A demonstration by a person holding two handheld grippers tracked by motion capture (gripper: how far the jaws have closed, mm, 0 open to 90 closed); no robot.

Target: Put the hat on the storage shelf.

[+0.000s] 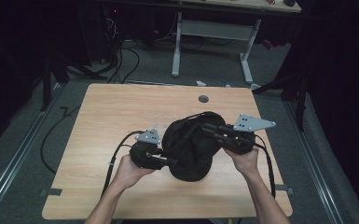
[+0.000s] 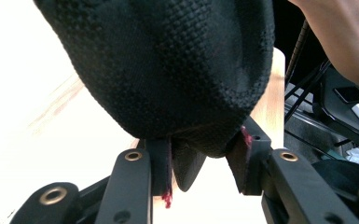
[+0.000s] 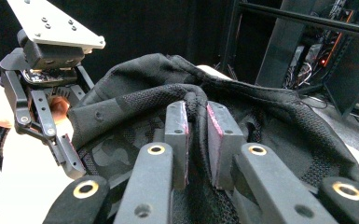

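A black mesh fabric bag (image 1: 189,144) sits bunched in the middle of the wooden table (image 1: 116,112), held between both grippers. My left gripper (image 1: 170,162) presses in from the bag's left side; in the left gripper view its pads (image 2: 161,163) clamp a bulging fold at the bag's (image 2: 168,60) lower edge. My right gripper (image 1: 206,129) comes in from the upper right. In the right gripper view its jaws (image 3: 196,126) are shut on a rolled rim of the bag (image 3: 270,116), and the left gripper (image 3: 70,161) appears beyond, at the bag's far side.
A round cable hole (image 1: 203,99) lies near the table's far edge. Behind the table stands a white-legged desk (image 1: 214,28), with cables (image 1: 121,60) on the floor. Dark rails run along both sides of the table. Bare tabletop surrounds the bag.
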